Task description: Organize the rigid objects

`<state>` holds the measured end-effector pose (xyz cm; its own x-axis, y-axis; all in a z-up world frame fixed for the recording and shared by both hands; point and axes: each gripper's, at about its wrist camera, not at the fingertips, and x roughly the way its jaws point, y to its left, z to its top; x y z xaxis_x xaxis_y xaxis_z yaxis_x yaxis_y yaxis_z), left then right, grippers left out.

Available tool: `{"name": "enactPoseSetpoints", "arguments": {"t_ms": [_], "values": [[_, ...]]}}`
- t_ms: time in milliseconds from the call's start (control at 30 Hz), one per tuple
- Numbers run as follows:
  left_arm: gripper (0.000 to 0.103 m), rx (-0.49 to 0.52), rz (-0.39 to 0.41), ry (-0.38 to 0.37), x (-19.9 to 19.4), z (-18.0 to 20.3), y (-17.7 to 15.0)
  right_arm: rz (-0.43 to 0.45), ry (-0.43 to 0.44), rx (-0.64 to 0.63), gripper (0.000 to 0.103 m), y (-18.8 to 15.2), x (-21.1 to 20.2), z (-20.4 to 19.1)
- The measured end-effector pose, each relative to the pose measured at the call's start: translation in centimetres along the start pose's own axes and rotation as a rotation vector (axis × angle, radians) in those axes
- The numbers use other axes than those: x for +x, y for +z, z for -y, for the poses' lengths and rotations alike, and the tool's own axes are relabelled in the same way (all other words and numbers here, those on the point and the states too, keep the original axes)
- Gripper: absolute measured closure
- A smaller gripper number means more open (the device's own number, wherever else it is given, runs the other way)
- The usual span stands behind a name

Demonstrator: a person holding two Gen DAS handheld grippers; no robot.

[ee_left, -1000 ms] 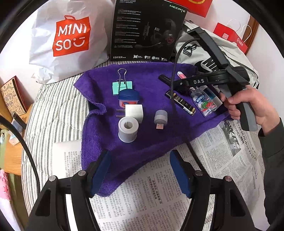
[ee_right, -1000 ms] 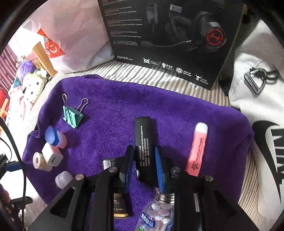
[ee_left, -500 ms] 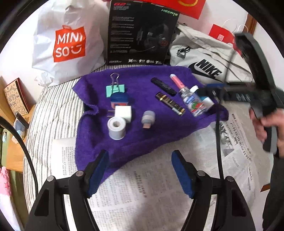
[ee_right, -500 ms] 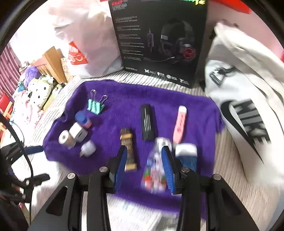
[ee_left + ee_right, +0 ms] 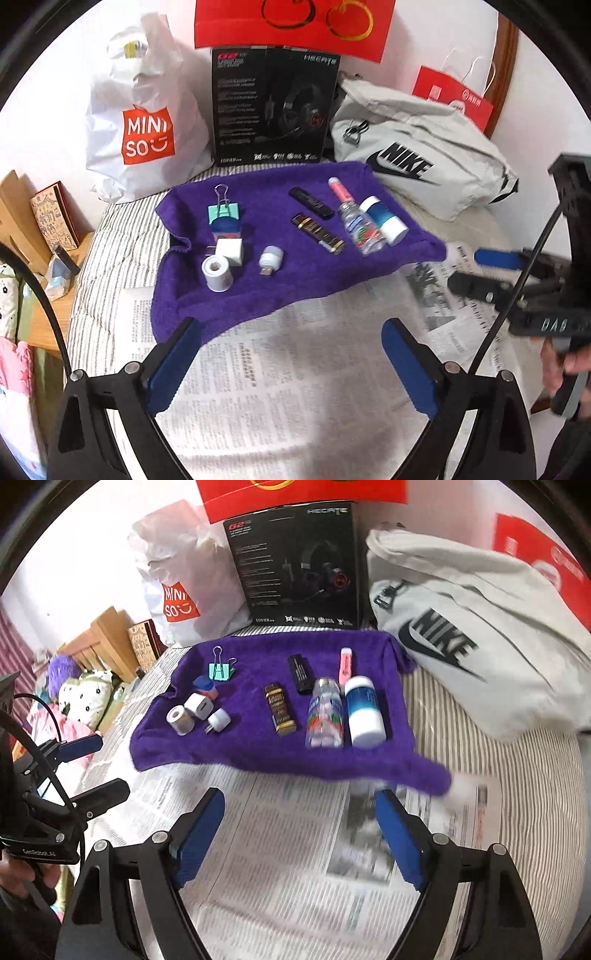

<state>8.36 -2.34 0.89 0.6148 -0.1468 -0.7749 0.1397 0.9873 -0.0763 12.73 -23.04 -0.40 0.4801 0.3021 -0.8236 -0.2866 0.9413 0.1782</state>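
Deep purple terry towel [image 5: 295, 273] on black-and-white printed newspaper [image 5: 295, 387] over grey-and-white striped bedding [image 5: 110, 251]. Mint-green metal binder clip [image 5: 223, 214], pale pink slim tube [image 5: 341, 190], white cylindrical bottle with blue label [image 5: 364, 710], black rectangular headset box [image 5: 271, 110], white plastic bag with orange logo [image 5: 146, 122].

Left tool [image 5: 290, 363], right tool [image 5: 299, 834]: just-widened, empty.

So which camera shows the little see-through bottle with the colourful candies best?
The left wrist view: the clear bottle is sharp there, cap to base, lying on the purple towel. In the right wrist view it is closer but smeared by blur.
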Motion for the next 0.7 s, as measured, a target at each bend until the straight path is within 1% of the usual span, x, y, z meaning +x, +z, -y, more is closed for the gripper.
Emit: {"name": "enactPoseSetpoints", "arguments": {"t_ms": [33,67,100,133,367,500,700], "values": [[0.001,-0.005,0.007,-0.002,-0.4,0.3,-0.1,0.002,-0.009,0.004,0.019,-0.4,-0.5,-0.1],[0.0,-0.008,0.014,-0.002,-0.7,0.6,-0.3,0.004,-0.016,0.006,0.015,-0.6,-0.7,-0.1],[0.0,-0.01,0.02,-0.001,-1.0,0.8,-0.4,0.009,-0.028,0.01,0.008,-1.0,-1.1,-0.2],[0.0,-0.012,0.024,0.006,-1.4,1.1,-0.6,0.018,-0.04,0.015,0.006,-1.4,-1.6,-0.3],[0.0,-0.025,0.013,0.062,-2.3,1.9,-2.0,0.01,-0.099,0.038,0.002,-3.4,-3.1,-0.7],[0.0,-0.044,0.006,0.065,-2.7,1.7,-2.7,0.002,-0.099,0.064,0.001,-4.5,-3.7,-0.8],[0.0,-0.051,0.0,0.084,-3.4,1.6,-3.5,0.003,-0.12,0.066,0.001,-5.6,-4.4,-1.3]]}}
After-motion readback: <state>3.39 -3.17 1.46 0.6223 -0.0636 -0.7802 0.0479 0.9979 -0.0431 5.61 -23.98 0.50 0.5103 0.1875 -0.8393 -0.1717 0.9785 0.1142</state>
